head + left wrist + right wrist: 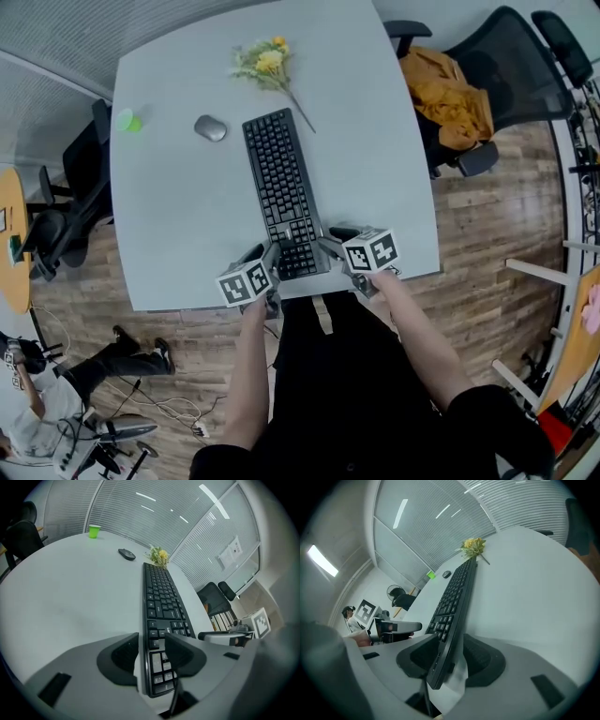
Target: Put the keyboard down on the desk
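From the head view I see the black keyboard (281, 187) lying lengthwise down the middle of the grey desk (178, 216), its far end pointing at a small bunch of yellow flowers (265, 64) and its near end at the desk edge closest to me. My left gripper (151, 640) has its jaws closed on the near left corner of the keyboard, one jaw over the keys and the other at the outer edge. My right gripper (450, 639) pinches the near right corner, and its view shows the keyboard edge-on between the two pads, top and bottom. In that view the keyboard looks tilted, and I cannot tell whether its near end touches the desk or sits just above it; the far end seems to be down on the surface. A grey mouse (210, 127) sits just left of the keyboard's far end, and a green cup (128, 120) stands farther left, near the desk's edge. A chair with an orange jacket (448, 89) is at the desk's right side.
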